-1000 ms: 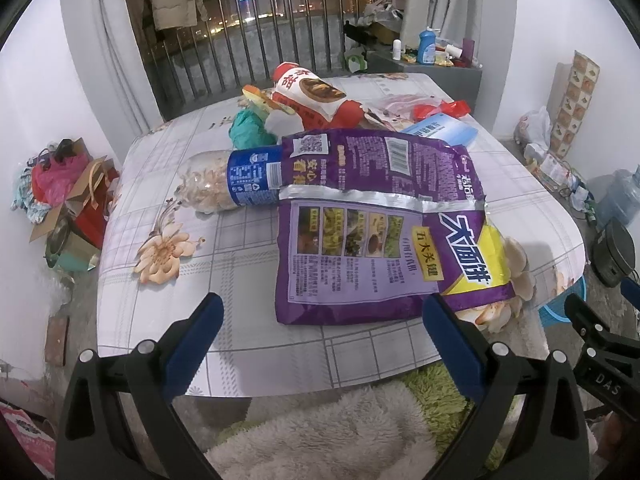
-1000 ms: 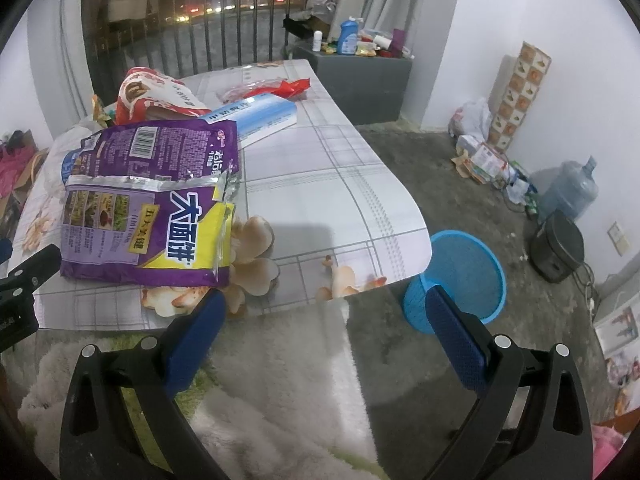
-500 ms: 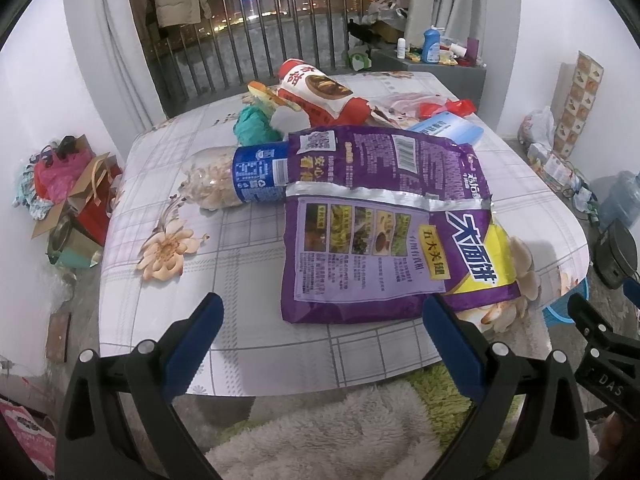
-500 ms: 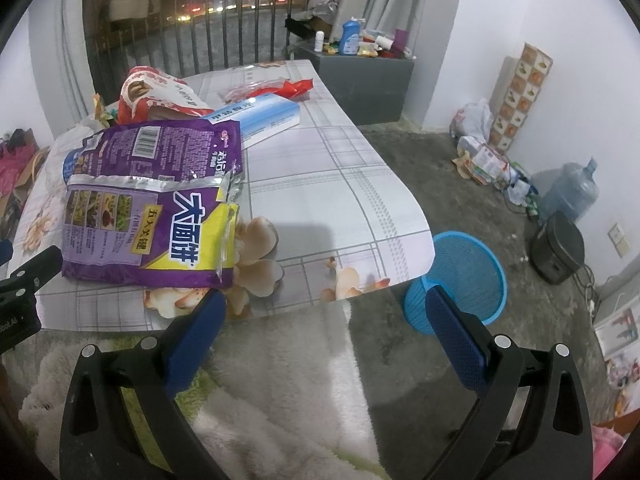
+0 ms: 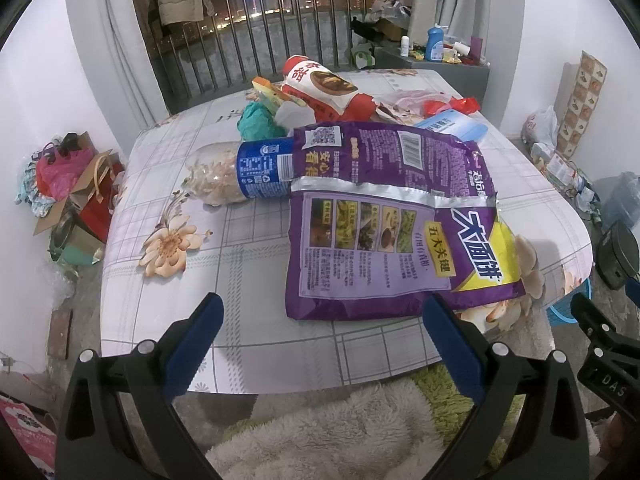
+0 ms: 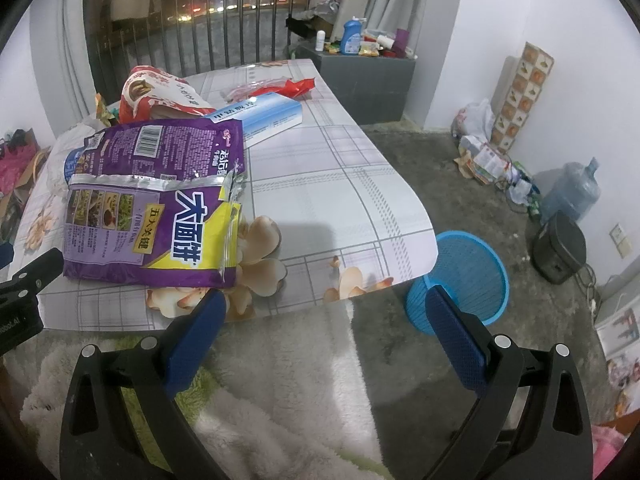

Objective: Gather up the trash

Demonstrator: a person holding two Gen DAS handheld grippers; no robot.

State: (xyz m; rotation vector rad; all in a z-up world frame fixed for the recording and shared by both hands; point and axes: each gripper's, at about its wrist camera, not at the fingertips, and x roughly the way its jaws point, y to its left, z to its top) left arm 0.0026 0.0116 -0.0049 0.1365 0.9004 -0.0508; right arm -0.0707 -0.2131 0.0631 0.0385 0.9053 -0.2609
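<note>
Trash lies on a flower-print table [image 5: 248,264] [image 6: 332,184]: a large purple and yellow snack bag [image 5: 384,248] [image 6: 144,228], a second purple bag [image 5: 392,156] [image 6: 172,148] behind it, a crushed blue-labelled bottle [image 5: 240,176], a red and white bag [image 5: 324,88] [image 6: 160,92], a teal wad [image 5: 256,122], a light blue box [image 5: 456,126] [image 6: 268,116] and a red wrapper [image 5: 452,106] [image 6: 280,88]. My left gripper [image 5: 318,314] is open at the table's near edge, just short of the large bag. My right gripper [image 6: 324,312] is open past the table's front right corner, holding nothing.
A blue mesh bin [image 6: 464,276] stands on the floor by the table's right corner. A fluffy white and green rug [image 6: 280,380] lies below the front edge. A black appliance [image 6: 560,248], water jug [image 6: 572,192] and floor clutter sit at right; bags [image 5: 68,184] pile at left.
Both grippers have crept slightly forward toward the table, so the purple bags sit a bit lower and nearer in view. Neither has touched anything, and both stay open.
</note>
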